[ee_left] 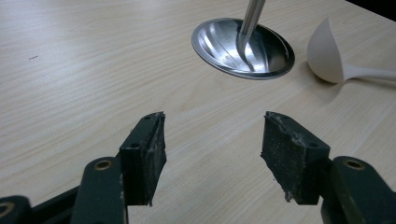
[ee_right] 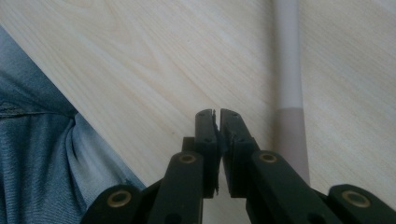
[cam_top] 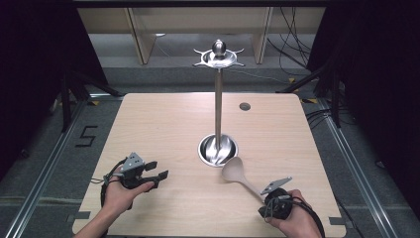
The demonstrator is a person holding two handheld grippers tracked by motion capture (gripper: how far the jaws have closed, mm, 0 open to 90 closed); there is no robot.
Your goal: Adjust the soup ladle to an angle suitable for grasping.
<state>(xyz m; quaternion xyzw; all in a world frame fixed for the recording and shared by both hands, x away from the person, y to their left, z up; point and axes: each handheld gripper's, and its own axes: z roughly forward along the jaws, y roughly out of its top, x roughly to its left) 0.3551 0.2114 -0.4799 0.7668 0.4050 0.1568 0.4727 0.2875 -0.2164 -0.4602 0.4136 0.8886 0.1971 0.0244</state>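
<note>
Pale wood-grain table carries a polished steel utensil stand with dished base, beige matte ladle lying just beside it, handle running diagonally to the near right gripper (jaws pinched together, empty, beside handle), left gripper wide, farther off

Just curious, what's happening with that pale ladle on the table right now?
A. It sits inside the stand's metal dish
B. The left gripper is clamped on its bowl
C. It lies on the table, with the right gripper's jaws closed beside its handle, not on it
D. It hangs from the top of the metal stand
C: the ladle lies on the table, and the right gripper is shut just beside its handle with nothing between the jaws.
</note>
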